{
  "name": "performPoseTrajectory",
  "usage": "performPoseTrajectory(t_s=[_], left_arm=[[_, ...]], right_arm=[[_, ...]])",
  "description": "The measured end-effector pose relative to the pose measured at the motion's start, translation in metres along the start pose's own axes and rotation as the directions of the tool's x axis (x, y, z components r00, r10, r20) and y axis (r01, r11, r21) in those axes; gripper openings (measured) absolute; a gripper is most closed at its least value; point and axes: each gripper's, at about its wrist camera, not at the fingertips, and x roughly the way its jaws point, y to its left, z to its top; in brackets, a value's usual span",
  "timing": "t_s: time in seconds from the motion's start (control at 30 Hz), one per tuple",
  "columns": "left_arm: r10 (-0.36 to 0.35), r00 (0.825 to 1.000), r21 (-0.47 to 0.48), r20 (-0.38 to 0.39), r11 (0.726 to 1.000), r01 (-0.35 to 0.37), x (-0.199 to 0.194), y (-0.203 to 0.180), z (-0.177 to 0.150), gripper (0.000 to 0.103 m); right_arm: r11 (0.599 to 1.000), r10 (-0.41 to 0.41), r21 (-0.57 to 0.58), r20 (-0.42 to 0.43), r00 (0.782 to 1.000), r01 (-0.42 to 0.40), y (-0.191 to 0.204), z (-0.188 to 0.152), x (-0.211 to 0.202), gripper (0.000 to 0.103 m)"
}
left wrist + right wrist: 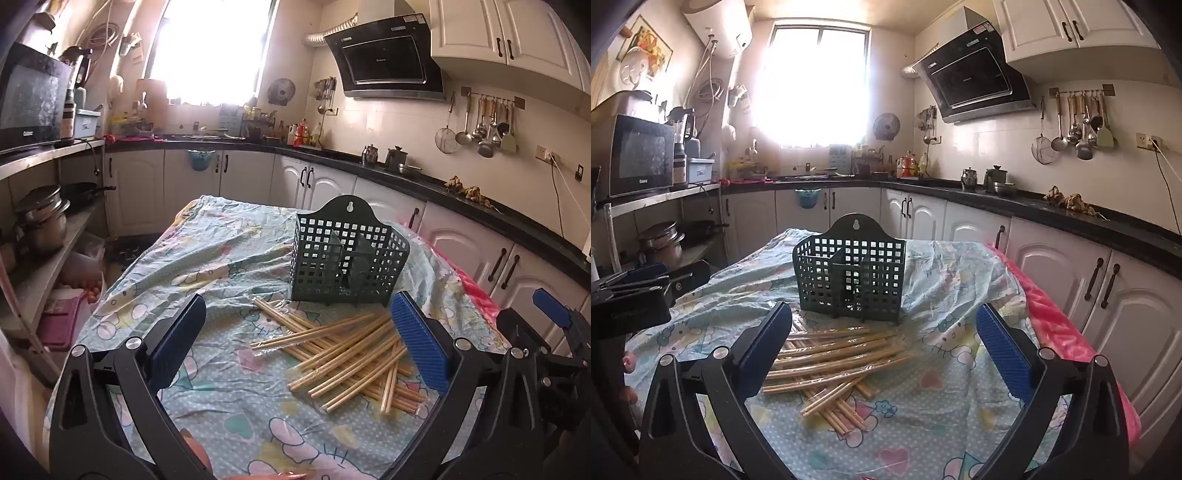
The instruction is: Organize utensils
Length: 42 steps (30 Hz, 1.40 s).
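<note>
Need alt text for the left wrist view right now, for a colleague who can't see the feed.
The open left gripper hovers over a loose pile of wooden chopsticks on a cartoon-print tablecloth. A dark green slotted utensil basket stands upright just behind the pile, with no utensils visible inside. The right gripper shows at the right edge, with kitchen cabinets behind.

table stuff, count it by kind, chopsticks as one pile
Chopstick pile: 1 (loose sticks overlap too much to count)
Dark green holder basket: 1
Patterned cloth: 1
Grippers, left and right: 2
Total: 5
</note>
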Motion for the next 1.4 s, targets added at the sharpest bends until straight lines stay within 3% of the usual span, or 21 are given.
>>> performPoseTrajectory(t_s=[1.4], left_arm=[[0.007,1.0,-0.007,0.01,1.0,-0.007,-0.0007,0.0034,0.0014,0.093]], right_arm=[[1.0,0.009,-0.018,0.007,1.0,-0.009,0.0027,0.0033,0.0006,0.097]])
